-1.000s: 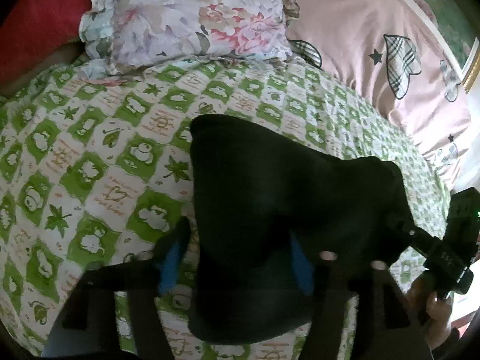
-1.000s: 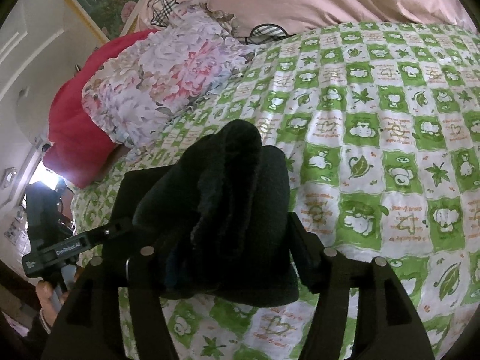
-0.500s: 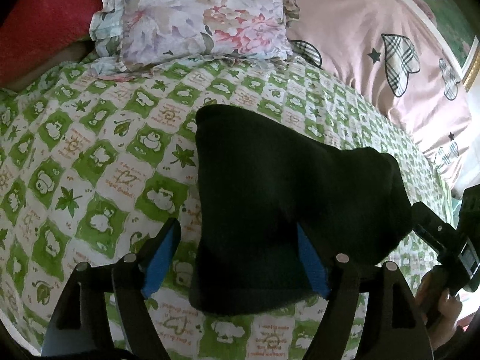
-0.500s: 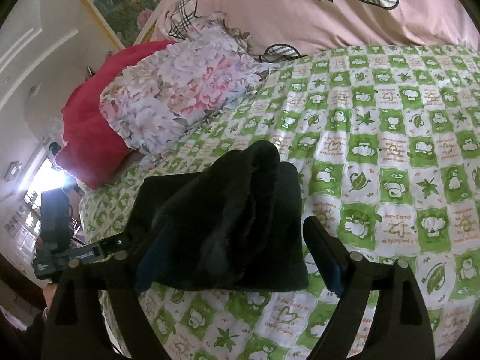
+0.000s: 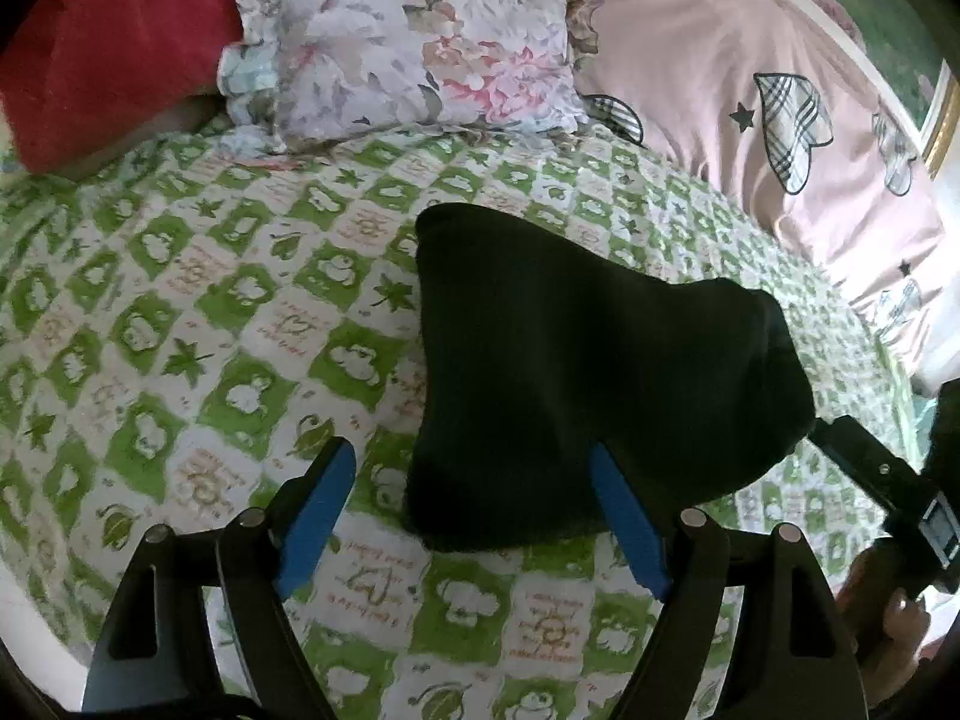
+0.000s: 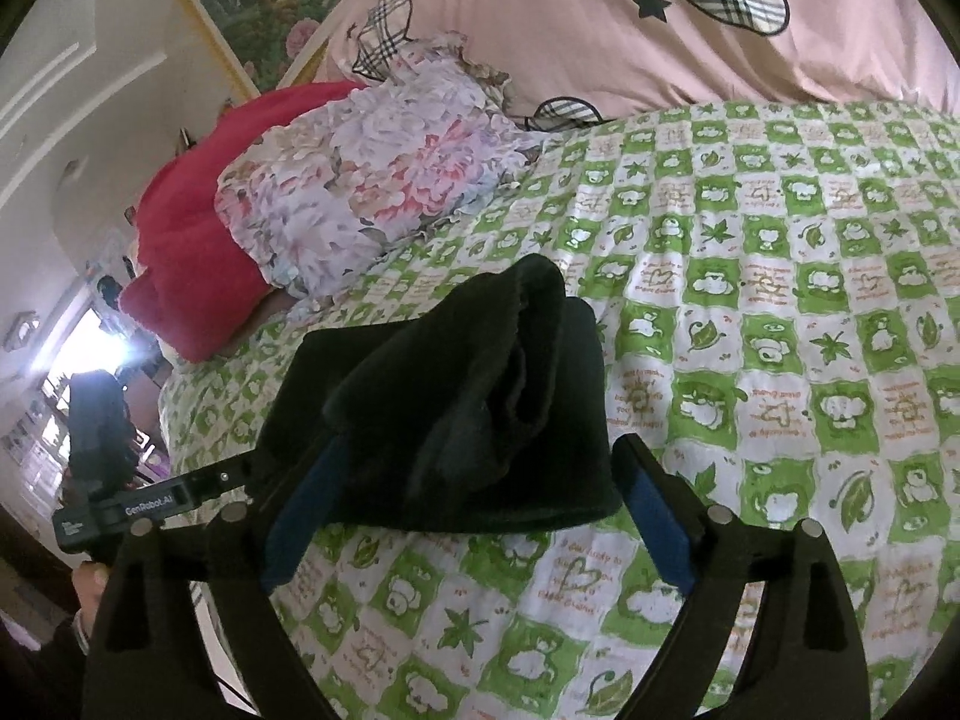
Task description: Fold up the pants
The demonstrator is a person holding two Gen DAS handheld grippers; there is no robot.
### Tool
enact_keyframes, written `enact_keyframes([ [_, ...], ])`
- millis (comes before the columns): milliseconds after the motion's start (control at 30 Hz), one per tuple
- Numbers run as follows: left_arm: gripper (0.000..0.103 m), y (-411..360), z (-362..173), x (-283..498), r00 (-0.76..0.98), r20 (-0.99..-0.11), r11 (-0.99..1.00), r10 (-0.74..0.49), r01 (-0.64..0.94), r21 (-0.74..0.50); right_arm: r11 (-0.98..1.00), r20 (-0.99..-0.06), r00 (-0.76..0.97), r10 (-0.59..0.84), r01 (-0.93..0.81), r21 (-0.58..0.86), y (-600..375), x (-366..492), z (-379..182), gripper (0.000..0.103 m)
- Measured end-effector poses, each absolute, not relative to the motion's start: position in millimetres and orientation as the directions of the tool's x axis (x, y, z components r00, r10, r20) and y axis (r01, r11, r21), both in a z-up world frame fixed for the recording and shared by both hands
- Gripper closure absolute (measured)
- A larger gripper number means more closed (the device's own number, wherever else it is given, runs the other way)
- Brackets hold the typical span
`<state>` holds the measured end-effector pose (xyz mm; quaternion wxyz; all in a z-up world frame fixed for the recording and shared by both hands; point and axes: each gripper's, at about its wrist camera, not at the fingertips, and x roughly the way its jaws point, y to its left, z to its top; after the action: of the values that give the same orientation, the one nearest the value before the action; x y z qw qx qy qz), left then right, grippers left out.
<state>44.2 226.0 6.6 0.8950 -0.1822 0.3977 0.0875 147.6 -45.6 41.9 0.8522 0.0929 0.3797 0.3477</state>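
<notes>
The black pants (image 5: 588, 360) lie folded into a thick bundle on the green-and-white checked bedspread (image 5: 198, 312). In the right wrist view the bundle (image 6: 480, 408) shows its stacked folds end on. My left gripper (image 5: 474, 504) is open and empty, its blue pads just short of the bundle's near edge. My right gripper (image 6: 474, 510) is open and empty too, at the bundle's other side, its jaws wide on either side of the near edge. Each gripper shows in the other's view: the right one (image 5: 888, 480), the left one (image 6: 150, 504).
A floral pillow (image 5: 408, 42) and a red pillow (image 5: 102, 42) lie at the head of the bed. A pink quilt with plaid hearts (image 5: 750, 78) is bunched beside them. A framed picture (image 6: 264, 0) hangs on the wall behind.
Both grippers have let go of the pants and drawn back. The bundle, held up a second ago, now rests on the bedspread with both grippers open.
</notes>
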Motion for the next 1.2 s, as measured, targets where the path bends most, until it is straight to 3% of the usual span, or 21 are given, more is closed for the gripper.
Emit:
enact_keyframes([
  [300, 0.02, 200, 12, 26, 0.684, -0.721, 0.949, 0.113, -0.288, -0.124, 0.765, -0.592, 0.514, 0.621, -0.561, 0.316, -41, 121, 45, 0.009],
  [1200, 0.018, 177, 9, 11, 0.707, -0.676, 0.97, 0.206, -0.24, 0.045, 0.756, -0.629, 0.541, 0.558, -0.644, 0.116, -23, 91, 39, 0.004],
])
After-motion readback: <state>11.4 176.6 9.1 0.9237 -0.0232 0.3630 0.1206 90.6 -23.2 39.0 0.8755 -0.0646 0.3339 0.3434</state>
